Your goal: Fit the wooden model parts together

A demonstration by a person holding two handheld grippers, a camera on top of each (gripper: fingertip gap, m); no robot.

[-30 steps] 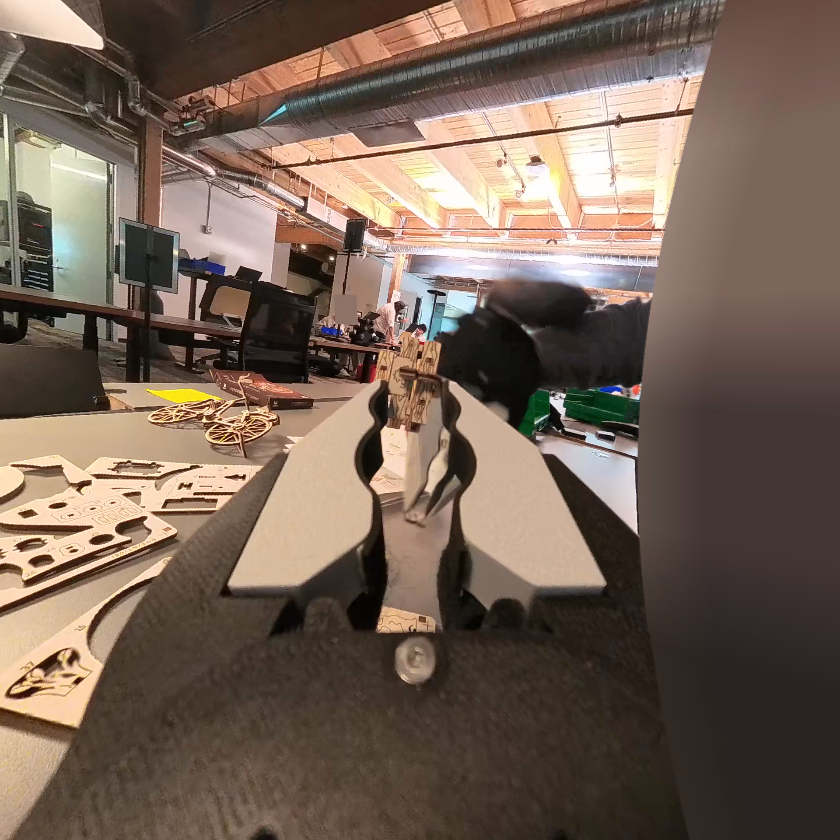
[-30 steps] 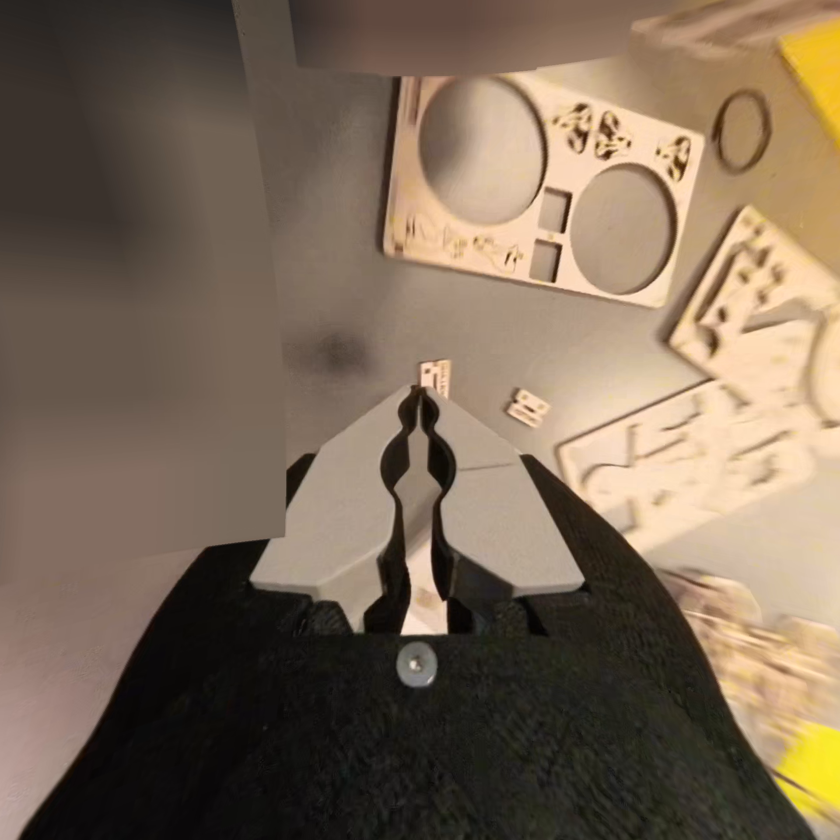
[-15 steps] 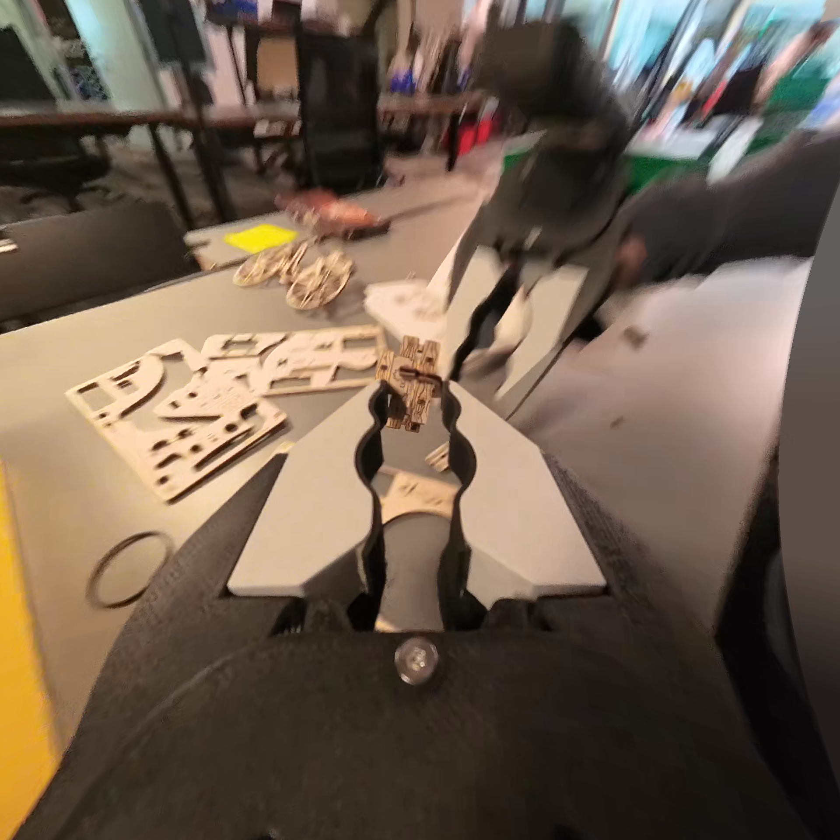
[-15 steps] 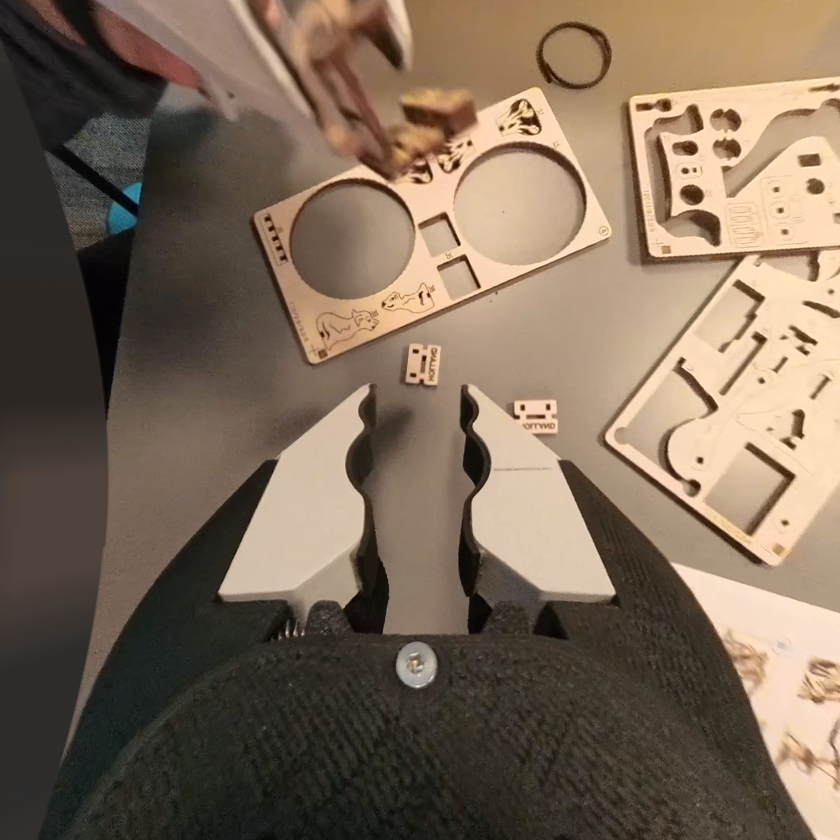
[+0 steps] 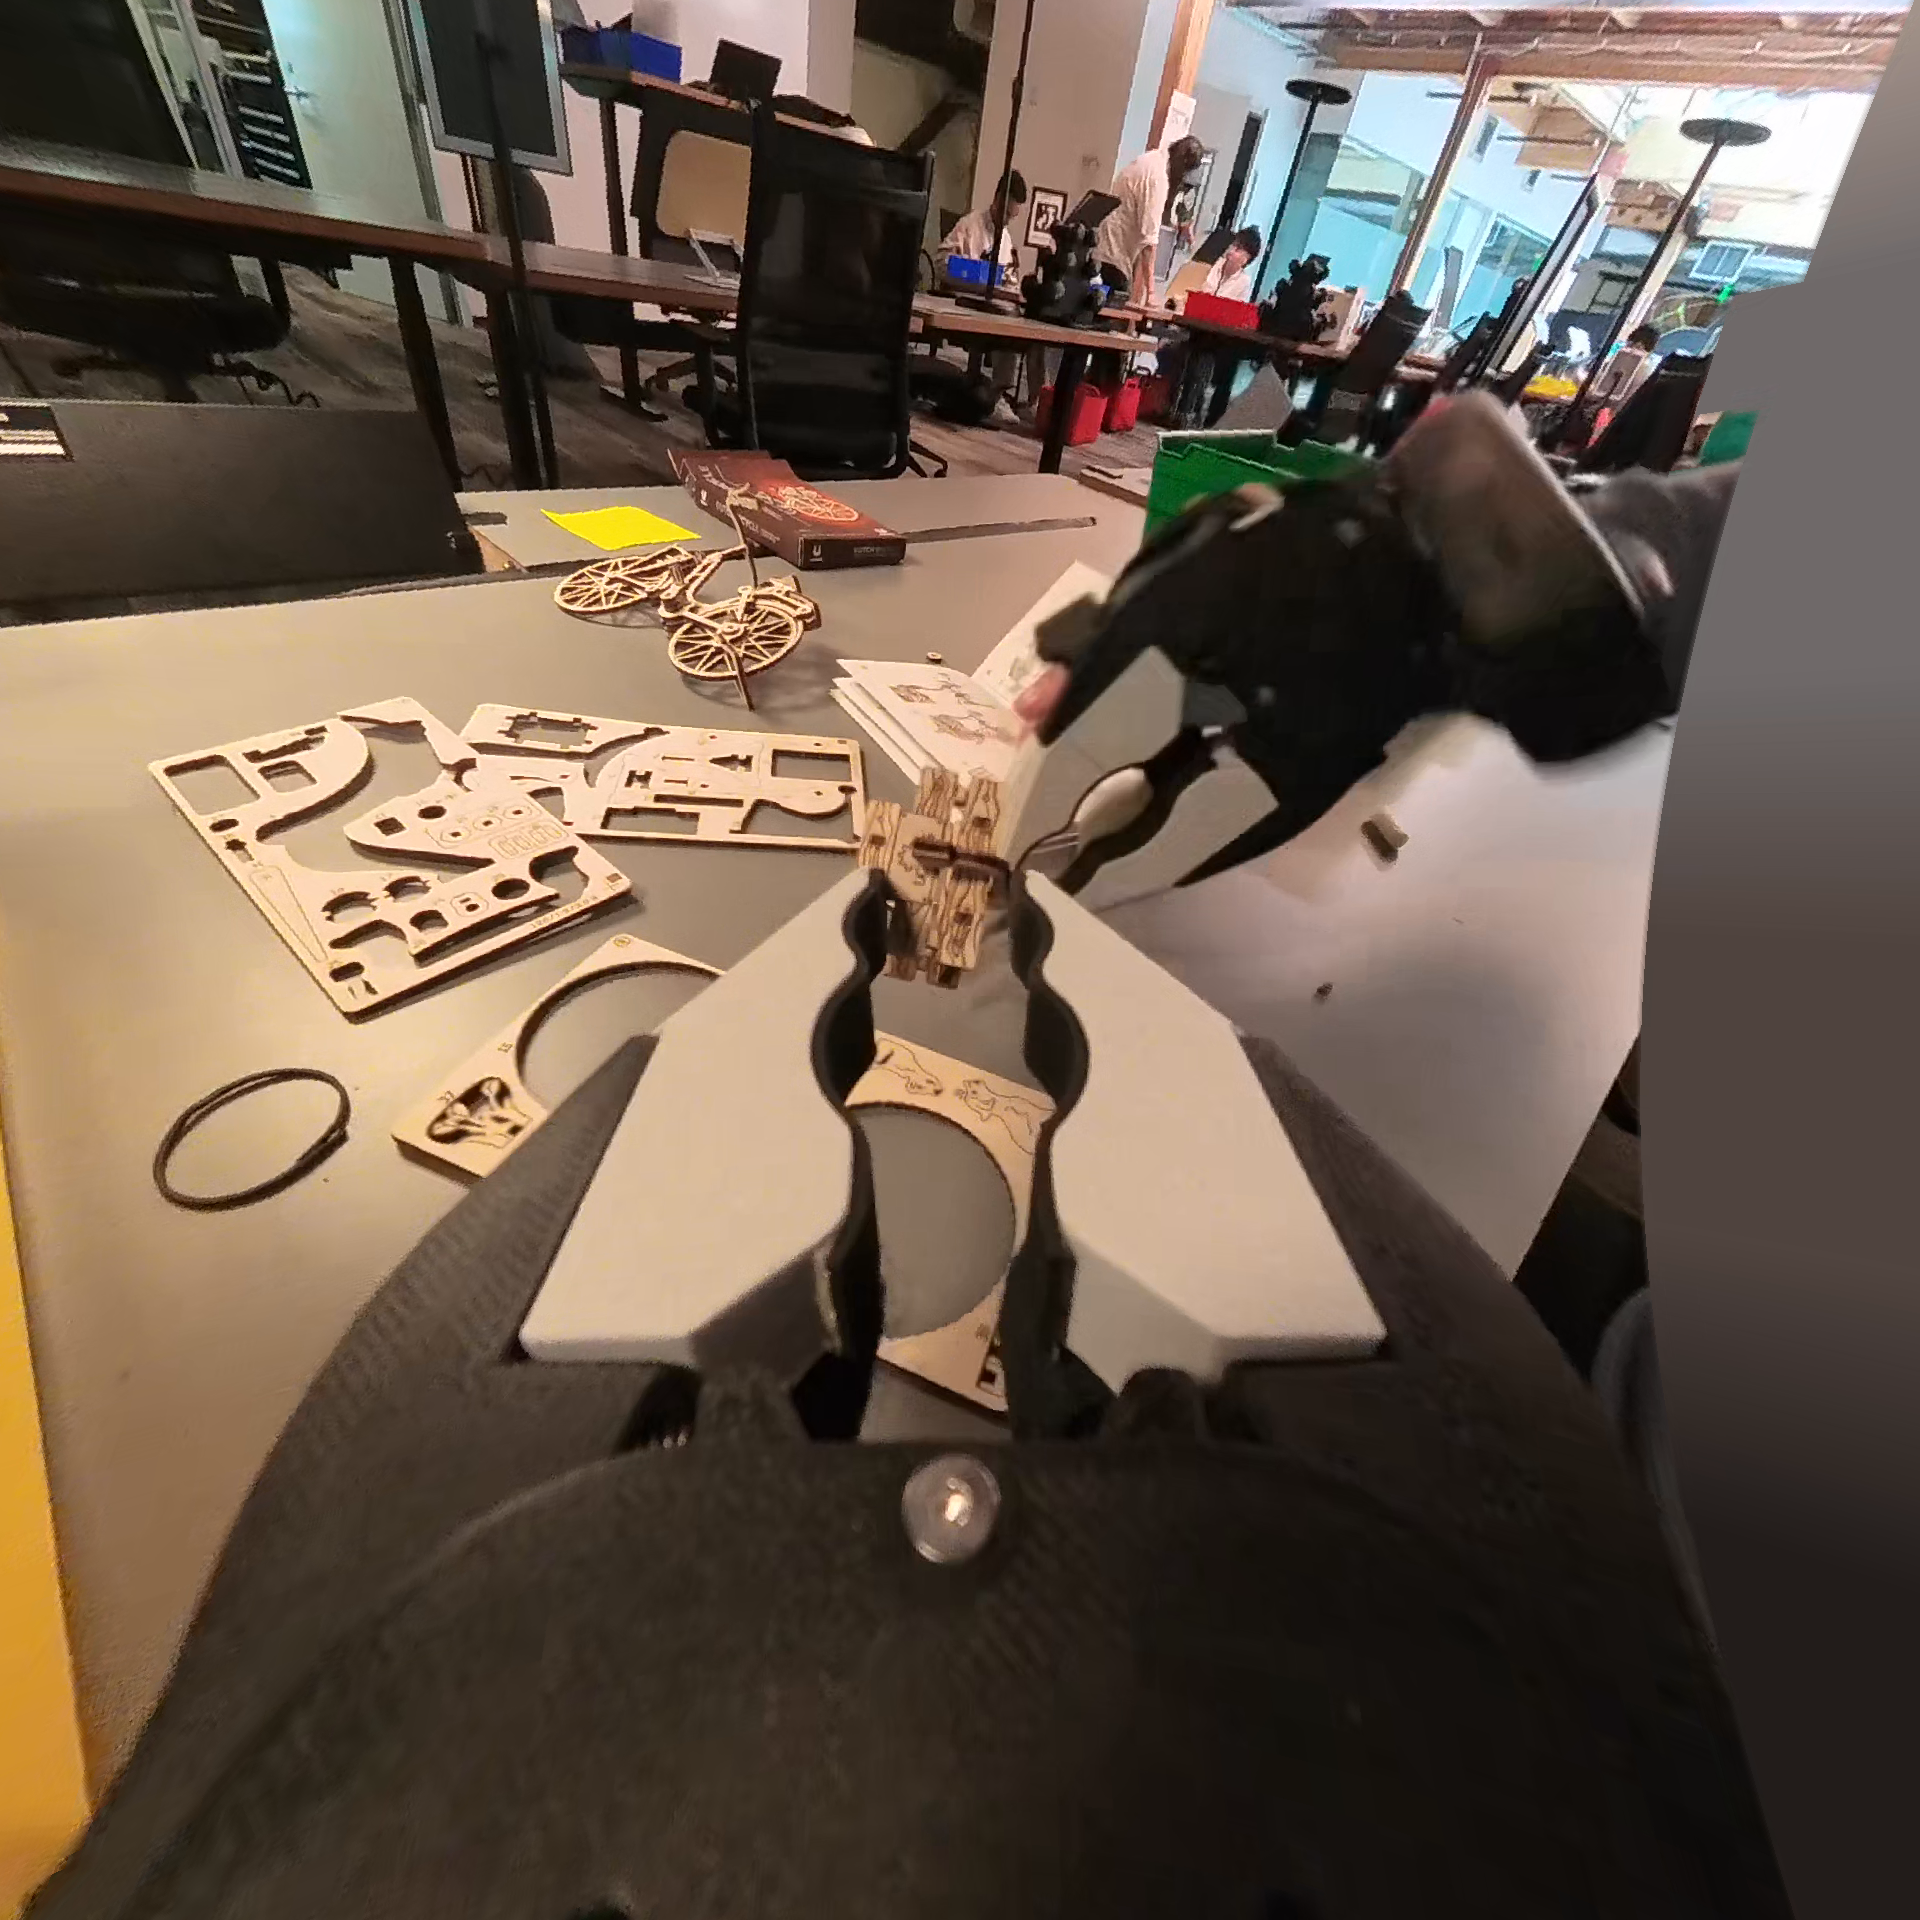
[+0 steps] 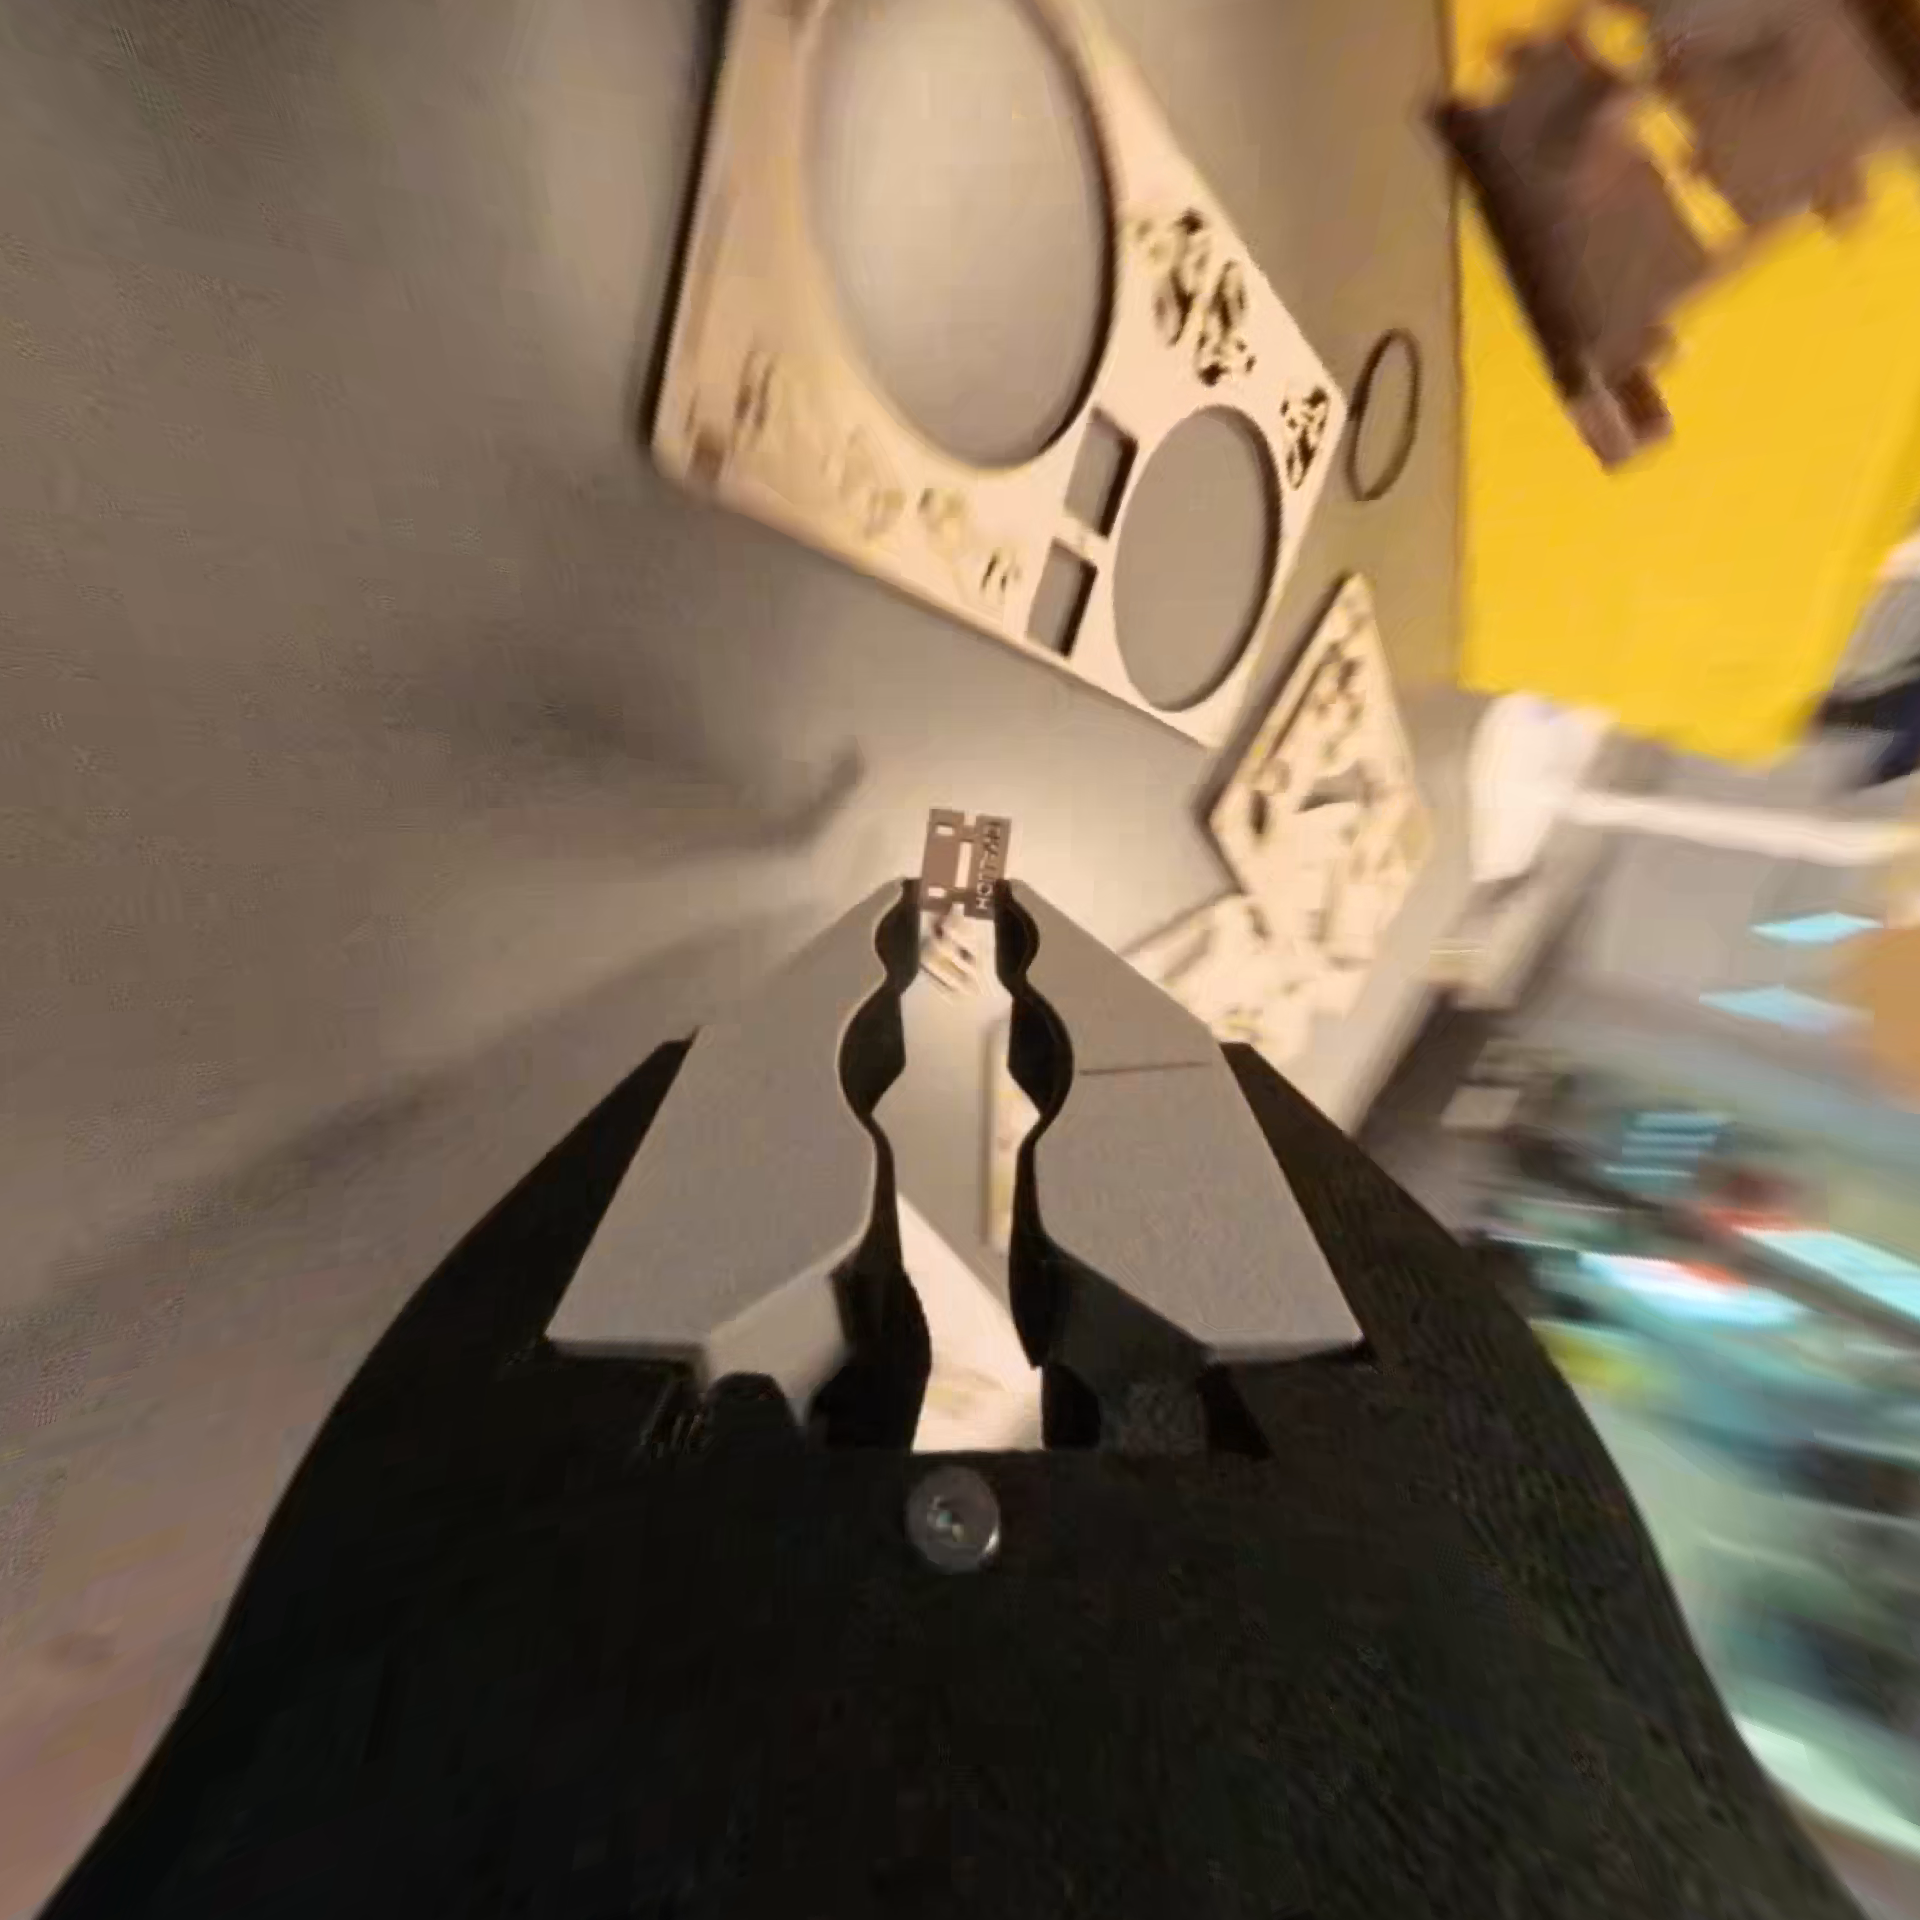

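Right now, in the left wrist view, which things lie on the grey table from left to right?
Black rubber ring → cut-out wooden sheet → wooden bicycle model → instruction booklet → right gripper, farther off.

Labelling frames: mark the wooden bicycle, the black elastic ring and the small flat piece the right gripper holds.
Bicycle (image 5: pixel 740 636), left wrist view, on its near wheel.
Ring (image 5: pixel 249 1136), left wrist view, on its band's near edge.
Flat piece (image 6: pixel 966 850), right wrist view, on its face above the fingertips.

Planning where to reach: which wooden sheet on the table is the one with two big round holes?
The wooden sheet lying nearest, partly under the left hand-held gripper; the other sheets have irregular cutouts.
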